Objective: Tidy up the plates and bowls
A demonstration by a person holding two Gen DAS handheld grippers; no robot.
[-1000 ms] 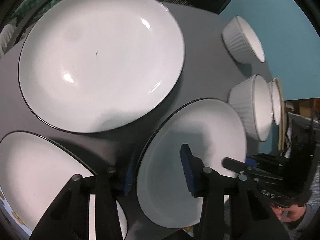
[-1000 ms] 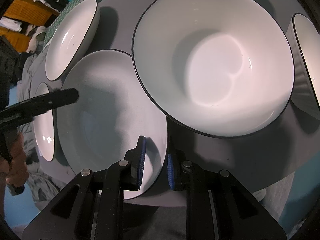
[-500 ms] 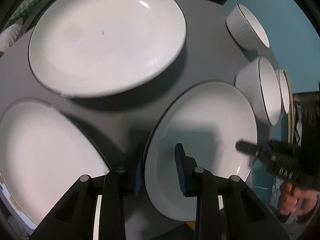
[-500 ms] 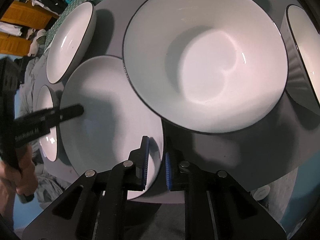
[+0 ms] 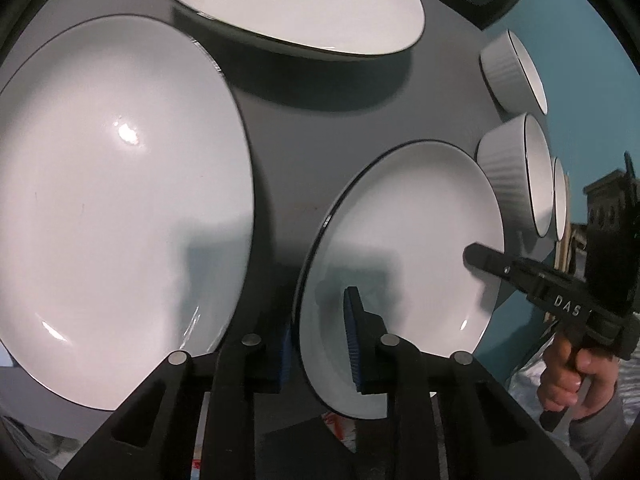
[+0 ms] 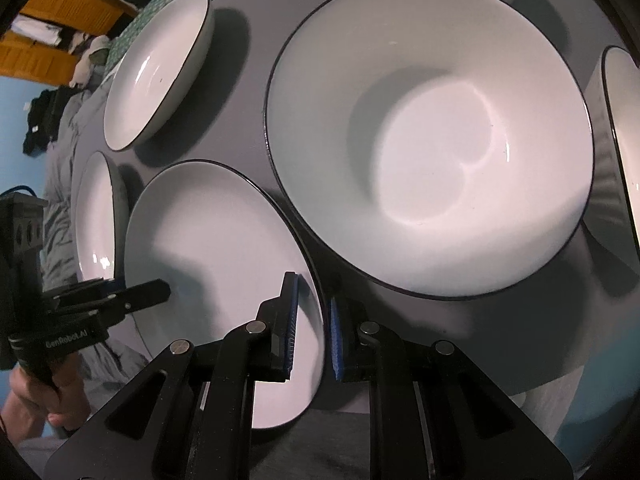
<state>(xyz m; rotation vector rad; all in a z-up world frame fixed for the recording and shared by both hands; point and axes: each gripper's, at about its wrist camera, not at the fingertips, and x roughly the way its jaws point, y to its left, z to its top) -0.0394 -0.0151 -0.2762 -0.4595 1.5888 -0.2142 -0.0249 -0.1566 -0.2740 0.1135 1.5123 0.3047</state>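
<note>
Both my grippers are on the same small plate [image 5: 404, 264], opposite edges. The left gripper [image 5: 320, 344] has its jaws straddling the near rim, one pad under and one over, at medium width; they look closed onto the rim, though I cannot be sure the pads are biting. The right gripper [image 6: 312, 328] pinches the other rim narrowly, a pad on each face. The plate sits tilted, near the front edge of the dark round table [image 5: 320, 120]; whether it is fully off the surface I cannot tell. Progress, by my reading: early. Nothing is stacked yet; every dish I see lies singly. Count from the left view: three plates, namely the held one, a large plate [image 5: 116, 200] just beside it on the left, and another large plate [image 5: 292, 4] at the far side. Bowls along the right edge: two ribbed bowls [image 5: 516, 68] clearly, plus a thin sliver of a third rim behind the nearer one. The right view puts a wide deep bowl [image 6: 432, 136] close to the held plate, with another bowl cut off at the frame edge. Left to do: all plates into one pile, bowls nested.
</note>
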